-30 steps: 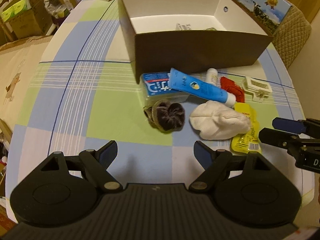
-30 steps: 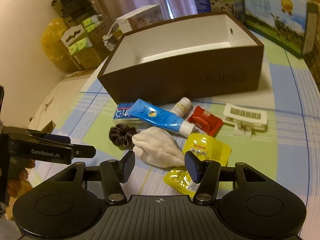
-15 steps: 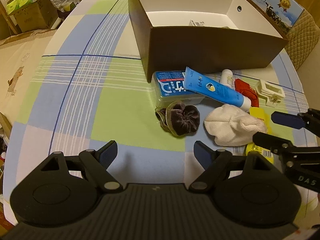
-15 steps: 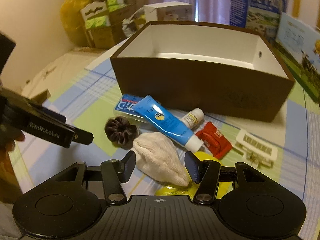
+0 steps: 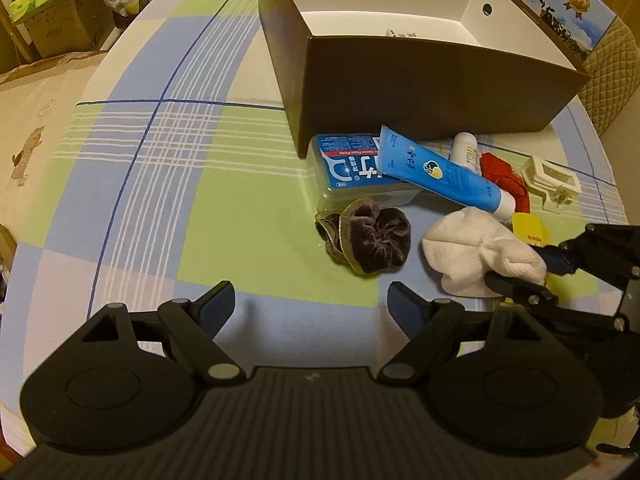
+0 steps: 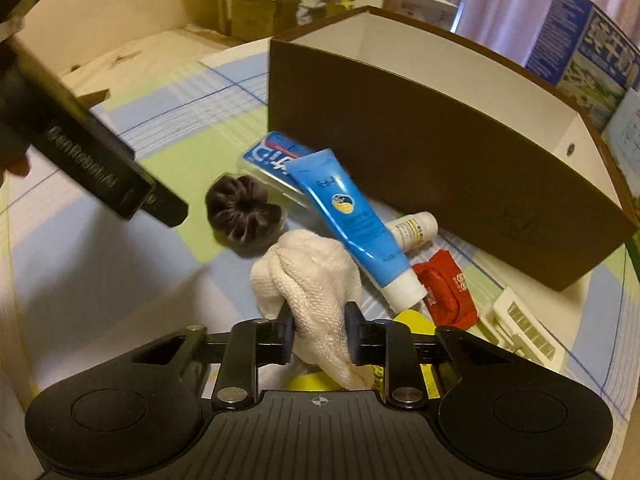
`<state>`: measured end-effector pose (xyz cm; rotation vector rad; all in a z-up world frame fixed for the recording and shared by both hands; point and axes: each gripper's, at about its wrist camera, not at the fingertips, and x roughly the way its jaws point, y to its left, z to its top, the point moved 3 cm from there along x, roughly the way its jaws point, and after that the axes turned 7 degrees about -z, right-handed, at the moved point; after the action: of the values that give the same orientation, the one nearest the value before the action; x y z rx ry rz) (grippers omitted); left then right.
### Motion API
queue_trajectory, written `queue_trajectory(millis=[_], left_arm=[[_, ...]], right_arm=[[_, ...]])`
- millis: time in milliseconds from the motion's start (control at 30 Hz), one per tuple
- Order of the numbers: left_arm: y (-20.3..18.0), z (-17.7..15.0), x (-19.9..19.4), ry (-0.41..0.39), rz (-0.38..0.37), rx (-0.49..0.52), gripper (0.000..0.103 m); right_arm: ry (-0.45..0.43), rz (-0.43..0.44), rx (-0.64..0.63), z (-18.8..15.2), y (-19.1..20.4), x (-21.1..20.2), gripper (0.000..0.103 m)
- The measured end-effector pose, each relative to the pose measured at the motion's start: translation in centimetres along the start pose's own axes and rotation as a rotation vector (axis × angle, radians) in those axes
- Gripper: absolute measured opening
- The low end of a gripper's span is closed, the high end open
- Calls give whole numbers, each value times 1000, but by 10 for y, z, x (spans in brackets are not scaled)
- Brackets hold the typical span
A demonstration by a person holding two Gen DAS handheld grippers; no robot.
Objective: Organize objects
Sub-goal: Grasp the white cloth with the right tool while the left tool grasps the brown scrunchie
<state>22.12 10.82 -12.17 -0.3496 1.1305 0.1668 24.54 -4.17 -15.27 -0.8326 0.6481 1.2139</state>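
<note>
Our right tool (image 6: 318, 336) is clamped on the white cloth (image 6: 312, 280), its two pads pinching the near, narrow end of the bundle while the fuller end bulges away from us toward the pile. In the left wrist view the same grip shows at the right edge, the dark fingers (image 5: 516, 286) biting the cloth's (image 5: 476, 258) lower corner. The cloth's long axis runs roughly along the line the right tool points, so we hold it by its tail.

What the coming move turns on, as we judge it, is where the brown box (image 6: 440, 152) lies from this grip: straight ahead and above, beyond the clutter, its tall near wall facing us and its open top reachable only by lifting first. Between cloth and box lie the blue tube (image 6: 352, 216), slanting with its cap near the cloth, the small white bottle (image 6: 414, 228), the red packet (image 6: 448, 288) and the blue-lidded case (image 6: 276, 158). A yellow packet (image 6: 412, 316) sits just under and beside the cloth, close enough that it might drag along.

Our left tool (image 5: 310, 300) hangs with its jaws wide apart and nothing between them, over bare checked table (image 5: 160, 200). The dark velvet scrunchie (image 5: 376, 238) lies just ahead of it and slightly right, nearer this tool than the other, and looks the likeliest thing for it to take.
</note>
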Motion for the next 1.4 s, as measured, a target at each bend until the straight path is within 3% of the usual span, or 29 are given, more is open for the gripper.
queue_trajectory(millis=[167,333,767,833,1200,1400], left_arm=[[-1,0,2,-4,-10,5,80],[-8,2,5,-18,-21,17,80],[-30,19,36,-56,-65,106,64],[-32,21,43,-46,-72,103,58],[-30,27,63,-45,-23,125,57],[-25,25,59,-60,-18,115,39]], right_arm=[[0,32,55,1,-8,-9,18],[-30,83,205,4,-25,-29,17],[-71,16,622,-9,-96,-67,18],[-67,-3,651,-14,-105,-71,18],[-42,-34,712,-34,-120,-80,18],[-41,-24,705,-35,-119,-80,18]])
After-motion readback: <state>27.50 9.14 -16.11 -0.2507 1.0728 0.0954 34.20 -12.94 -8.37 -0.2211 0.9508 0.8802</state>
